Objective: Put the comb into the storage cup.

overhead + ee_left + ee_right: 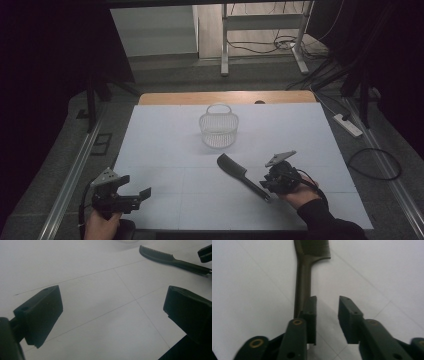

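Observation:
A dark comb (240,175) lies flat on the white table (165,150), teeth end towards the middle and handle end towards the front right. My right gripper (265,185) sits at the handle's end. In the right gripper view the comb (303,272) runs up past the outer side of one jaw, and my right gripper (327,302) stands partly open with bare table in the gap. My left gripper (135,186) is held at the front left, wide open and holding nothing. In the left gripper view the comb (172,260) lies far beyond my left gripper (112,307).
A white wire basket (218,127) with a handle stands upright at the back middle of the table. A power strip (347,125) and cables lie on the floor to the right. A metal stand (260,30) is behind the table.

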`<action>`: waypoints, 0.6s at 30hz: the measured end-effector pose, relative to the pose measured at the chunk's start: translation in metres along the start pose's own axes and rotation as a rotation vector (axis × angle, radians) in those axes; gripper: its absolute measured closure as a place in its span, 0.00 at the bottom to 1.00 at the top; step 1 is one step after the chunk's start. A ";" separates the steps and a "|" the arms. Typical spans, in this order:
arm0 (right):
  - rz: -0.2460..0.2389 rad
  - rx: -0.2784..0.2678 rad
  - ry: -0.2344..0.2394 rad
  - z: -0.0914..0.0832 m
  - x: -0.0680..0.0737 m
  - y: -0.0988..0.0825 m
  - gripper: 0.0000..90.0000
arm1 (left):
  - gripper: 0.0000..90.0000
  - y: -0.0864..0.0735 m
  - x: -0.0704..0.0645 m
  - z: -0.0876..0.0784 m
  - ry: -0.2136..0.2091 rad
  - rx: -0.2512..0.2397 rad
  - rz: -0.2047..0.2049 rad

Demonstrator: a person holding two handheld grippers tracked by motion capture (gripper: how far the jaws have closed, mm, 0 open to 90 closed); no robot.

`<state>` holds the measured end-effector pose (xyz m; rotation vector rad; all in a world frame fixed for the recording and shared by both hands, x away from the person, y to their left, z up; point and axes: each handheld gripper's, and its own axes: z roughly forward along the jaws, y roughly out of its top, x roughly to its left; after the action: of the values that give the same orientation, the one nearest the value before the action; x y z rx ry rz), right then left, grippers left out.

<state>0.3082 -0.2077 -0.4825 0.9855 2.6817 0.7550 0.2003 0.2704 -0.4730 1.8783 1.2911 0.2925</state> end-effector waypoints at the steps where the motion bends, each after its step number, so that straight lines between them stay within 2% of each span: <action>1: 0.002 -0.008 -0.007 -0.001 0.000 0.001 0.69 | 0.03 0.000 0.000 0.000 0.000 0.000 0.000; 11: 0.004 -0.037 -0.012 -0.006 0.005 0.008 0.41 | 0.03 0.000 0.000 0.000 0.000 0.001 0.000; 14: 0.009 -0.029 0.002 -0.006 0.007 0.011 0.29 | 0.03 0.000 0.000 0.000 -0.001 0.001 -0.001; 18: 0.004 -0.019 -0.002 -0.005 0.010 0.014 0.20 | 0.04 0.000 0.000 0.000 0.000 0.002 0.000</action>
<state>0.3069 -0.1940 -0.4706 0.9873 2.6664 0.7776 0.2005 0.2704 -0.4731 1.8799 1.2911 0.2913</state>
